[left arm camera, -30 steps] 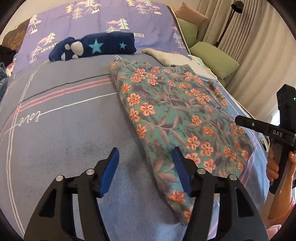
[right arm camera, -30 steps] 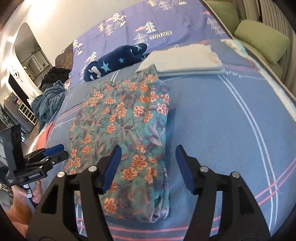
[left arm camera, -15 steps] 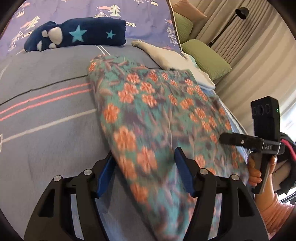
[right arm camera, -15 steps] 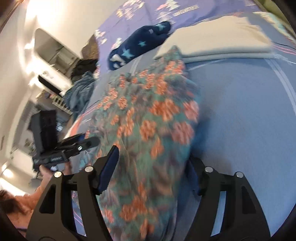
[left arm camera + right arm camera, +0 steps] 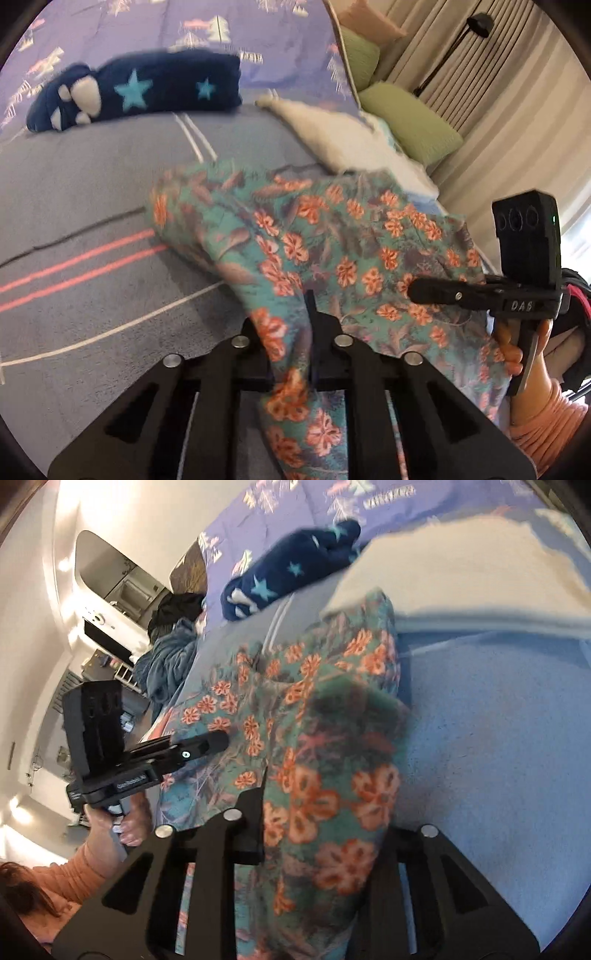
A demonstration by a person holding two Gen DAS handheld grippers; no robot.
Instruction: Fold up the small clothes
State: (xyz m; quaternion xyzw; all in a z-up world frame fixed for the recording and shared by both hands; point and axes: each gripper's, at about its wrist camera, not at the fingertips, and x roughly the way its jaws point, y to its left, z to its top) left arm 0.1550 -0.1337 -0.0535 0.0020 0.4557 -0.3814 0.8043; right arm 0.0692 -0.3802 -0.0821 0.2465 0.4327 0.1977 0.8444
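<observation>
The soft, light floral garment is clamped at its near corners by left gripper and right gripper; limp draping is expected.

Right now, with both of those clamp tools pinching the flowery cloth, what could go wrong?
1. The left gripper holds only a narrow bunch of the floral garment, so the cloth might slip out as it is lifted.
2. The right gripper has a thick wad between its fingers; it may have caught extra layers, spoiling the fold.
3. The garment's far edge lies against the folded white cloth, which could get dragged or rumpled.
</observation>
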